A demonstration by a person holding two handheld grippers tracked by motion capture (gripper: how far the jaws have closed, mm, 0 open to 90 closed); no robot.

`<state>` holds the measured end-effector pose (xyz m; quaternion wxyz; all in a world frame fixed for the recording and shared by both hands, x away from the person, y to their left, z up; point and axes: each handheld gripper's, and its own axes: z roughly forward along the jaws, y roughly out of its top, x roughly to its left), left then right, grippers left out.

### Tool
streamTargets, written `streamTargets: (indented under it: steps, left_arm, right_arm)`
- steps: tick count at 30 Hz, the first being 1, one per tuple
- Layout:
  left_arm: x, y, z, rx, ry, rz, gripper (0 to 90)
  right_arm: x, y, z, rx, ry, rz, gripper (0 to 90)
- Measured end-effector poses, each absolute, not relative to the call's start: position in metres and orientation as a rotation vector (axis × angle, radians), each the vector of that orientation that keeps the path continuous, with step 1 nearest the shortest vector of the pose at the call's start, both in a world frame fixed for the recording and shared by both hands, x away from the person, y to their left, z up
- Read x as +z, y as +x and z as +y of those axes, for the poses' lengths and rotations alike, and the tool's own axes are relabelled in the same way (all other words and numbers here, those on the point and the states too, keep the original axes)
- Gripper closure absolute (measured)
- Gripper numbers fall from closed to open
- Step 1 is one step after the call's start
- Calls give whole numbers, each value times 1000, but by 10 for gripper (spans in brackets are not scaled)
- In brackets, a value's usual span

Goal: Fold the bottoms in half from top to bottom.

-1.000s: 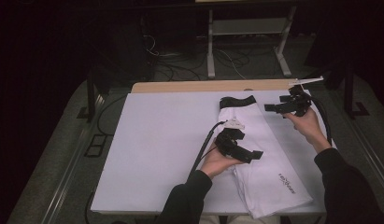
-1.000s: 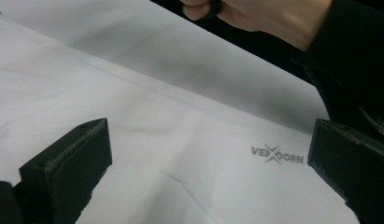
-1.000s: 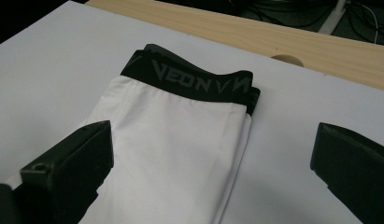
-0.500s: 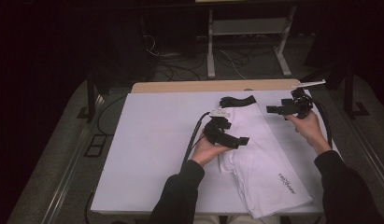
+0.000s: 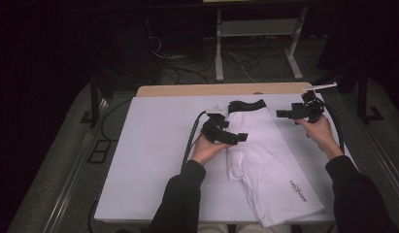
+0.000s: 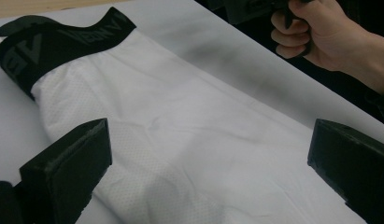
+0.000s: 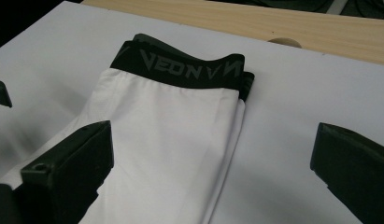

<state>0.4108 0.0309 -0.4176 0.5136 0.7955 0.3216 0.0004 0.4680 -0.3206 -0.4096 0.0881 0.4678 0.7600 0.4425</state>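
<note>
Since a second ago your left gripper [image 5: 229,135] is sitting farther up the white garment [image 5: 265,165], nearer its black waistband [image 5: 245,105]. Both grippers are gaping open, holding nothing. Your right gripper [image 5: 295,113] is hovering just right of the waistband. The garment is lying folded on the white table cover [image 5: 153,160], right of centre. The bare wooden table edge [image 5: 197,90] is running behind it.

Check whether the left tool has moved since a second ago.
Yes. The left tool moved away from the person, up along the white garment toward its black waistband.
</note>
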Motion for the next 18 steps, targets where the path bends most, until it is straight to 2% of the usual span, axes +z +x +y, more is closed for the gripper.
streamTargets:
  steps: [18]
  left_arm:
    - [-423,435,43,-14,1916,842,0]
  right_arm:
    - [-410,479,-320,1290,1427,2301,0]
